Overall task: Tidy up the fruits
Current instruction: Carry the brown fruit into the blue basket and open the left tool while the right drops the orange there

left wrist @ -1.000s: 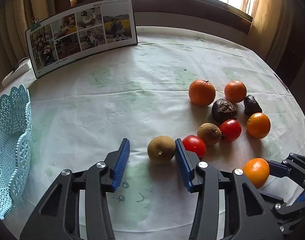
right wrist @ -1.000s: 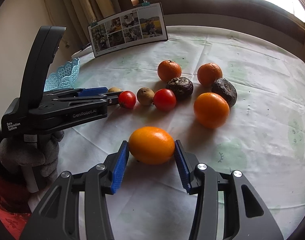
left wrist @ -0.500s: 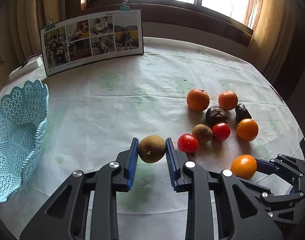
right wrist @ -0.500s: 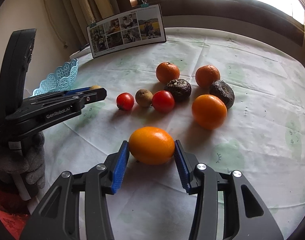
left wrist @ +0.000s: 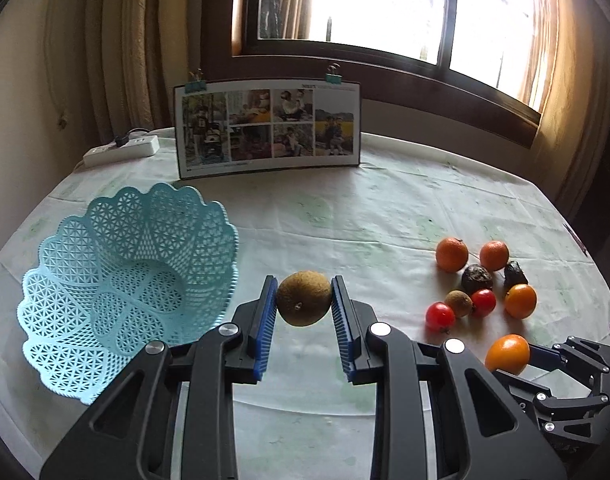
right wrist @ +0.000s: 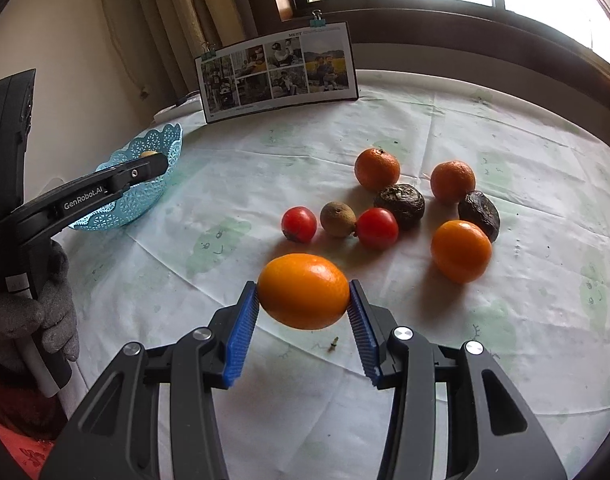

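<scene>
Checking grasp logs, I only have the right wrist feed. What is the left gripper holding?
Observer: A brown, rough-skinned round fruit, pinched between the left gripper's blue pads and off the table.
Operator: Anything inside the light-blue plastic lattice basket?
Observer: Nothing. The left wrist view shows the basket bare inside.
Operator: Is the gripper aimed into it?
Observer: No. In that view the basket sits to the gripper's left, not ahead of it.
</scene>
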Demonstrator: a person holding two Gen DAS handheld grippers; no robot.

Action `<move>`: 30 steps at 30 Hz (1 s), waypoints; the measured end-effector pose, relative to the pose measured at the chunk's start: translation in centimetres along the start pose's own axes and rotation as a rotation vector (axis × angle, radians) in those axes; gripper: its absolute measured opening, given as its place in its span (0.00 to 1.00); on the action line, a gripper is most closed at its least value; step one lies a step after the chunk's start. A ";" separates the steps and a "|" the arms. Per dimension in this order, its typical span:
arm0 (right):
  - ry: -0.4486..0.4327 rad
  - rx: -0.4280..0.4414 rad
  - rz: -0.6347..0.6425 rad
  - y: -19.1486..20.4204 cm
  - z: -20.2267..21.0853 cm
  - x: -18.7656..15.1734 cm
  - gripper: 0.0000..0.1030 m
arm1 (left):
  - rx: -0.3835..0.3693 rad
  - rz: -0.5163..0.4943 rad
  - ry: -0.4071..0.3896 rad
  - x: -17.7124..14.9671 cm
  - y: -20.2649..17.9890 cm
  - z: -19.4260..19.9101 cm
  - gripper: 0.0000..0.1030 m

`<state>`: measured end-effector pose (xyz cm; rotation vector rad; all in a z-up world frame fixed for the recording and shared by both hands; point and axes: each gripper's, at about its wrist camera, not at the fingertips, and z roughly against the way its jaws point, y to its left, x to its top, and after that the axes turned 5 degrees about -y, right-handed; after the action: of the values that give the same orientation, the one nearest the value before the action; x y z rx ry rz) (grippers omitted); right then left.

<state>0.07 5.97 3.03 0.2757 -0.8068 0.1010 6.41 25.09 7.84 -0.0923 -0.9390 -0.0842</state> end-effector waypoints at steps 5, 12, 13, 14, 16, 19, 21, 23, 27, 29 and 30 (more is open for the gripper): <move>0.003 0.007 0.021 1.5 -0.5 0.5 0.44 | 0.072 0.044 -0.023 0.1 3.2 0.5 0.27; 0.008 0.024 0.059 3.9 -1.1 1.2 0.44 | 0.169 0.083 -0.052 -0.2 6.8 0.8 0.27; 0.009 0.027 0.063 4.3 -1.2 1.3 0.44 | 0.181 0.090 -0.052 -0.3 7.3 0.7 0.27; 0.010 0.031 0.066 4.5 -1.3 1.5 0.44 | 0.189 0.098 -0.051 -0.4 7.8 0.6 0.27; 0.012 0.041 0.071 5.2 -1.6 1.8 0.44 | 0.206 0.116 -0.052 -0.5 8.7 0.6 0.27; 0.006 0.048 0.087 6.3 -1.9 2.4 0.44 | 0.226 0.136 -0.055 -0.7 9.7 0.5 0.27; 0.002 0.055 0.099 7.0 -2.1 2.8 0.44 | 0.237 0.148 -0.061 -0.7 10.3 0.5 0.27; -0.003 0.064 0.108 7.8 -2.3 3.2 0.44 | 0.242 0.162 -0.063 -0.8 10.8 0.7 0.33; -0.013 0.082 0.122 9.3 -3.0 4.1 0.44 | 0.296 0.176 -0.101 -1.1 11.8 1.5 0.78; -0.018 0.091 0.131 10.1 -3.2 4.6 0.44 | 0.342 0.161 -0.129 -1.1 12.0 2.0 0.80; -0.020 0.097 0.137 10.5 -3.4 4.8 0.44 | 0.357 0.159 -0.137 -1.1 12.2 2.2 0.83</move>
<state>3.75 16.96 6.43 0.3134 -0.8419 0.2669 5.38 37.48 7.74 0.1592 -1.0669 0.2389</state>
